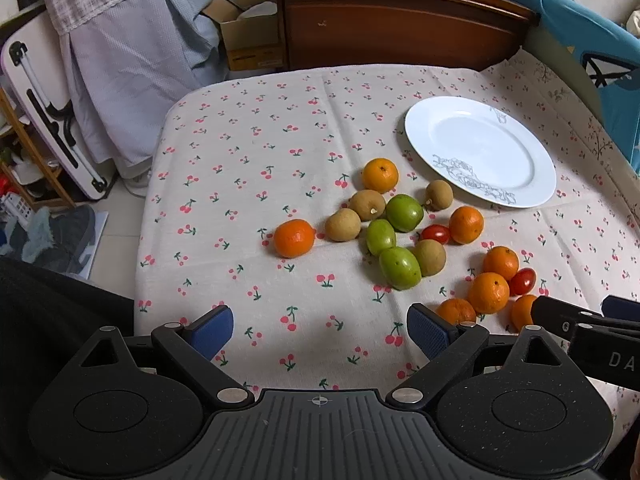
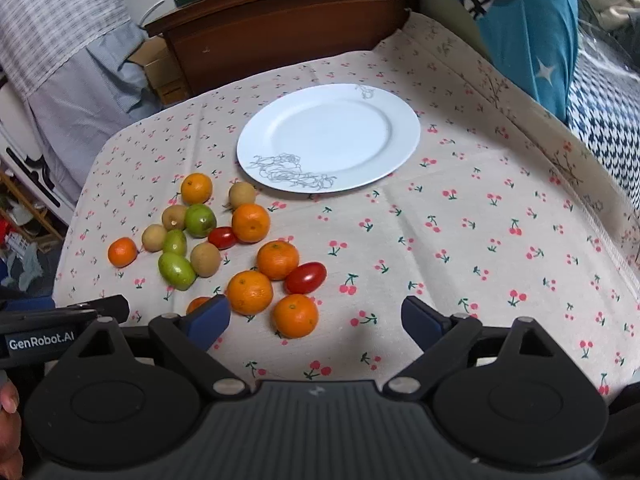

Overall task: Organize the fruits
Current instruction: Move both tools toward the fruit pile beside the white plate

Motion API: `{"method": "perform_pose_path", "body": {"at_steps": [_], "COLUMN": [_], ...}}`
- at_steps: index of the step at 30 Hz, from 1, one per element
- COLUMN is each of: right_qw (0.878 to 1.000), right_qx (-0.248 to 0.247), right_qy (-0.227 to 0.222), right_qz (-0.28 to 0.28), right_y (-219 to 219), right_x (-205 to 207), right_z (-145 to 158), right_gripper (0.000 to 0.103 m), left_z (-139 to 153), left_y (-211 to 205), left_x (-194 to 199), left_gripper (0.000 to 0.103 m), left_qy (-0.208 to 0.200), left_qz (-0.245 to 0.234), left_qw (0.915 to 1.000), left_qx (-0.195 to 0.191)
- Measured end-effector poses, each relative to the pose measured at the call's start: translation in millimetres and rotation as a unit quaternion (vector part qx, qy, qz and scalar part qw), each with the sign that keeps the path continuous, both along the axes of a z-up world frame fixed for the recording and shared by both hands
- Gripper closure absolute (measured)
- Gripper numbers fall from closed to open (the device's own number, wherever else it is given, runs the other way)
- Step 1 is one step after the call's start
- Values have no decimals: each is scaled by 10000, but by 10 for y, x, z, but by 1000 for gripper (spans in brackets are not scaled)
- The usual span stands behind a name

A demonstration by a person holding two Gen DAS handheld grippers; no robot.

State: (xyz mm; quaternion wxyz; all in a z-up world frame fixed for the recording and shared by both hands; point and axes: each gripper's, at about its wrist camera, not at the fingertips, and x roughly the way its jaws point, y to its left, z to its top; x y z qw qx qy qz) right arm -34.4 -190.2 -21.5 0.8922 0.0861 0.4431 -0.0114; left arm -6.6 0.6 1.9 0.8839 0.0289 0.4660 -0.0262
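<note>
Loose fruit lies on the cherry-print tablecloth [image 1: 260,152]: several oranges [image 1: 294,238] [image 2: 295,315], three green fruits [image 1: 400,268] [image 2: 176,270], several tan round fruits [image 1: 343,224] [image 2: 205,259] and two red tomatoes [image 1: 435,234] [image 2: 305,277]. A white plate [image 1: 516,156] [image 2: 360,128] with nothing on it sits beyond the fruit. My left gripper [image 1: 320,330] is open above the cloth, near the front edge, left of the fruit. My right gripper [image 2: 316,320] is open with the nearest orange between its fingers' line, untouched.
A dark wooden cabinet [image 1: 392,24] stands behind the table, with a cardboard box [image 1: 248,40] beside it. Blue fabric [image 2: 528,28] hangs at the back right. Shelving and clutter [image 1: 32,184] fill the floor to the left. The right gripper's body [image 1: 592,336] shows beside the left one.
</note>
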Motion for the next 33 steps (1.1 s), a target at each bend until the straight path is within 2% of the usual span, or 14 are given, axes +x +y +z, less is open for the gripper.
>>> {"method": "perform_pose_path", "body": {"at_steps": [13, 28, 33], "right_qw": [9995, 9994, 9994], "right_qx": [-288, -308, -228], "right_qy": [-55, -91, -128], "right_qz": [98, 143, 239], "right_y": [119, 132, 116], "right_x": [10, 23, 2], "right_z": [-8, 0, 15], "right_gripper": [11, 12, 14], "left_z": [-28, -42, -50], "left_y": [-70, -64, -50], "left_x": [-41, -44, -46], "left_gripper": [8, 9, 8], "left_qy": [50, 41, 74], "left_qz": [-49, -13, -38], "left_qw": [9999, 10000, 9999], "left_qx": [91, 50, -69]}}
